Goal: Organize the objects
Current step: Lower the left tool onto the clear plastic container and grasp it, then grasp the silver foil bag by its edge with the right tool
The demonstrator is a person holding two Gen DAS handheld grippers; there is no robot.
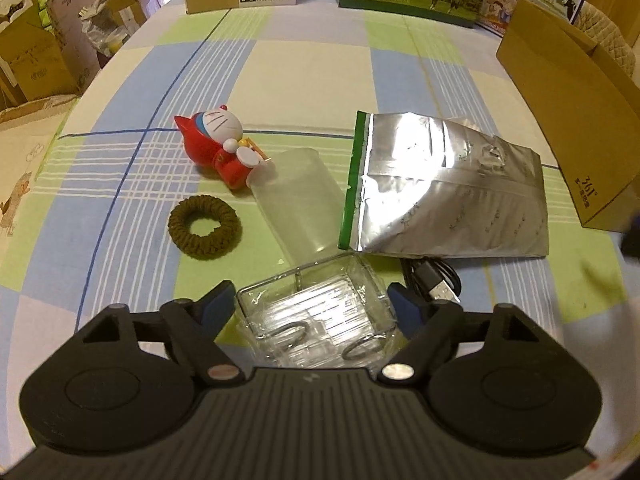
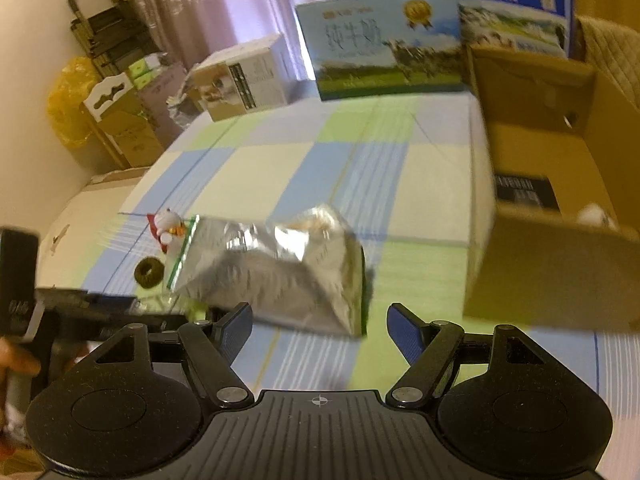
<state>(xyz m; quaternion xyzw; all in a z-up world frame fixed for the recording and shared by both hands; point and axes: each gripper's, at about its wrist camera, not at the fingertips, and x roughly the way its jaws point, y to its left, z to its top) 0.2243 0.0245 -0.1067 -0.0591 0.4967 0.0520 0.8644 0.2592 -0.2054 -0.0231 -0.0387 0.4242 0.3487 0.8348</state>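
Clear glass is what the left gripper (image 1: 312, 304) has between its fingers: a small square glass dish (image 1: 316, 316), low over the checked tablecloth (image 1: 304, 76). The blue pads stand at both sides of the dish and seem to touch its walls, so I judge it is pinched, though the contact on the right side is partly hidden. The step in hand looks like the carrying of this dish toward the cardboard box (image 1: 576, 128), which stands open at the right edge of the table and already has some things inside, as the right wrist view shows.

The right gripper (image 2: 320, 324) is spread wide and holds nothing. It hangs above the cloth, with the silver foil bag (image 2: 280, 272) lying just in front of its fingertips and the box (image 2: 552, 268) near on its right. This view is blurred, so fine details are not sure.

Other things wait on the table: a red and white toy figure (image 1: 218, 148), a brown hair tie (image 1: 204, 226), a frosted plastic cup (image 1: 298, 204) lying on its side and touching the toy, and a black cable (image 1: 434, 280) just beside the bag (image 1: 444, 184).

For the next move, the left gripper must lift the dish clear of the cup and the bag, then go right, over the box wall. Glass is slippery, so the grip should stay firm.
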